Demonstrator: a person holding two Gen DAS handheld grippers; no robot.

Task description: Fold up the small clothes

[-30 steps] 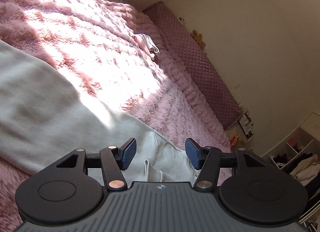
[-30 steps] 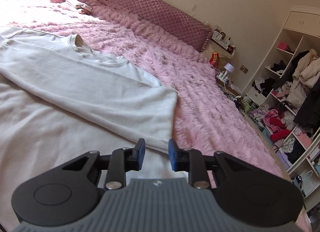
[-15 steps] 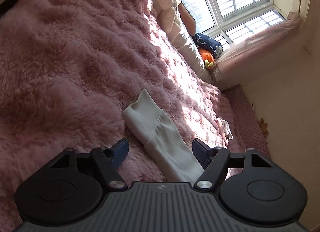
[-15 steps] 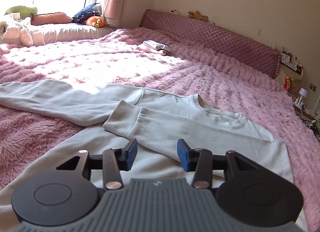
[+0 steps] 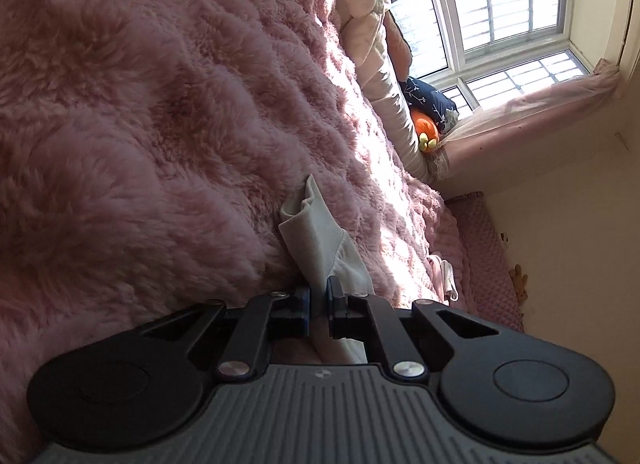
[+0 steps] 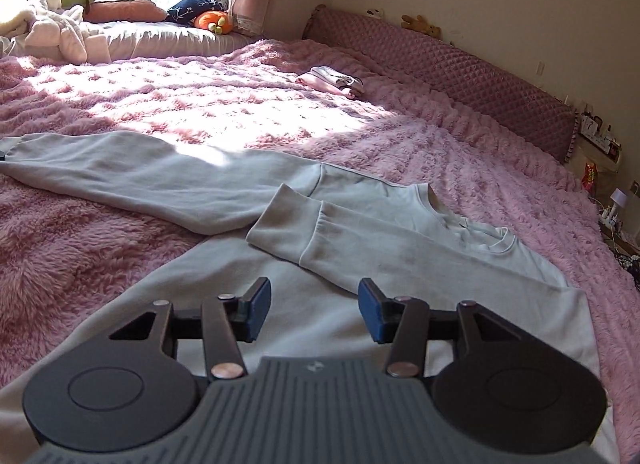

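Bedroom; a shaggy pink fleece bedspread (image 6: 240, 103) serves as work surface. The pale grey long-sleeved sweatshirt (image 6: 400, 256) lies flat directly ahead of the right gripper (image 6: 314, 310), whose jaws are opening, nothing between them. The left gripper (image 5: 318, 306) is closing on the outstretched sleeve's cuff (image 5: 316, 240). Advise carrying that cuff low across the body, keeping the sleeve untwisted. No containers seen.

Pale grey sweatshirt (image 6: 400, 284), spread flat on the pink fluffy blanket (image 6: 240, 103). One sleeve (image 6: 360, 232) folded across the chest, cuff near the middle; the other sleeve (image 6: 140, 171) stretched straight out sideways, its cuff (image 5: 316, 232) bunched and lifted slightly.
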